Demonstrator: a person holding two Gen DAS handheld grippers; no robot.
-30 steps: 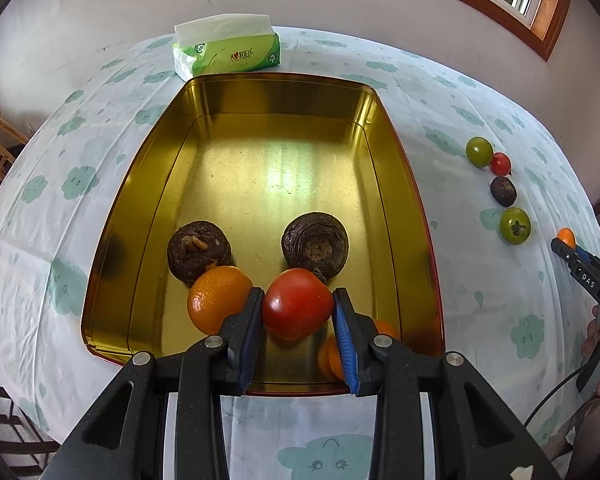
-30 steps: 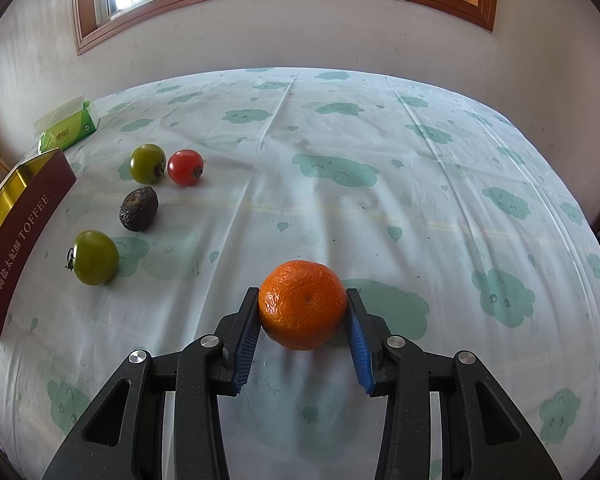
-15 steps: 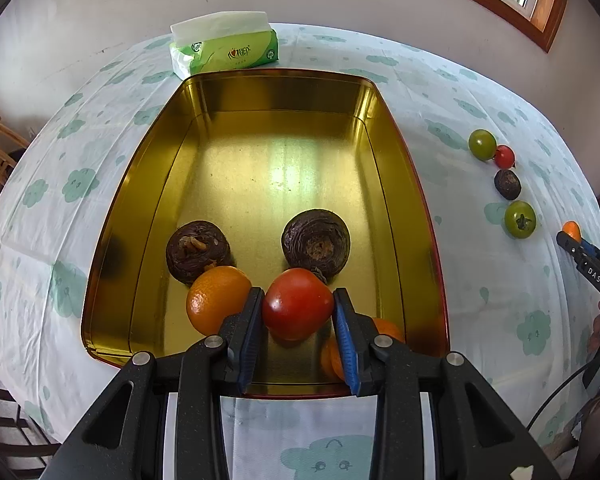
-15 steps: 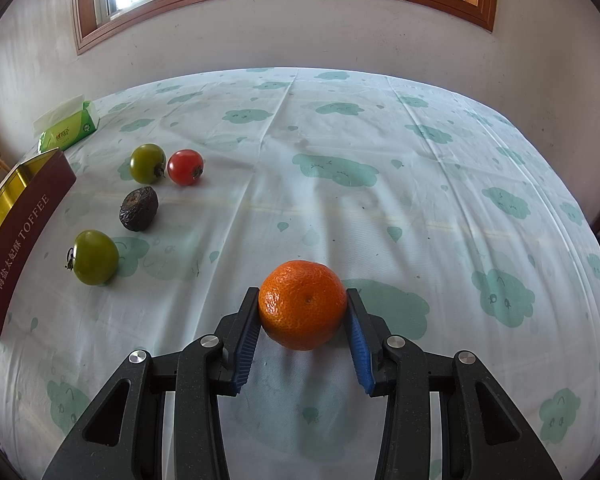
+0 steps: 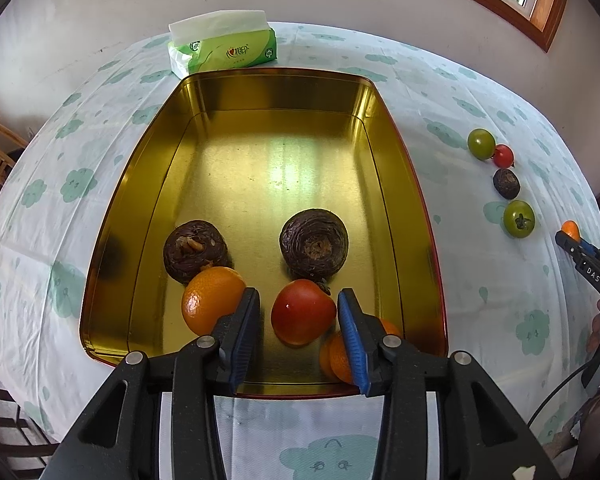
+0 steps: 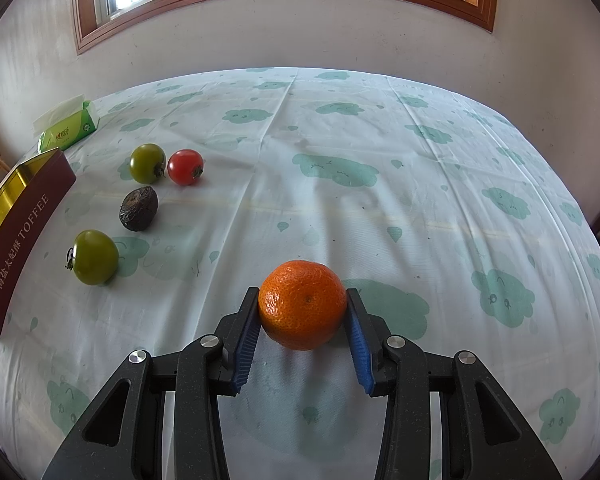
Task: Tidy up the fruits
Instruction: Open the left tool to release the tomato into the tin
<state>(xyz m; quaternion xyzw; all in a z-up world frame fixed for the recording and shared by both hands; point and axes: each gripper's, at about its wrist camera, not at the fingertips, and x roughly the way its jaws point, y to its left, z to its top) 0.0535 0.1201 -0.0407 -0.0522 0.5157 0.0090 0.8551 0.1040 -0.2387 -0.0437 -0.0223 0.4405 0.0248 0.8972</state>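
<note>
Fruits are split between the gold tin [image 5: 400, 208] on your left and the cloud-print tablecloth [image 6: 380, 208] on your right. In the tin's near half, going left to right, 2 dark, wrinkled round fruits [image 5: 196, 250] sit side by side, well apart, and a smooth orange [image 5: 210, 300] touches the front of the left one. Your left gripper [image 5: 298, 312] has just been opening: its blue pads [image 5: 242, 336] now stand clear of the glossy red tomato [image 5: 303, 311], which lies between them on the tin floor just in front of the right dark fruit. Another orange fruit [image 5: 334, 354] shows partly behind the right pad. A green tissue pack [image 5: 224, 54] lies beyond the tin's far wall.

On the cloth to the right of the tin, 4 small fruits form a loose line: a green tomato [image 6: 96, 257] nearest, a shrivelled dark fruit [image 6: 139, 214], then another green tomato [image 6: 147, 163] touching a red cherry tomato [image 6: 185, 167]. Further right, your right gripper [image 6: 303, 312] is clamped on a pebbly-skinned mandarin [image 6: 302, 304], both pads pressing its sides; whether it rests on the cloth I cannot tell.
</note>
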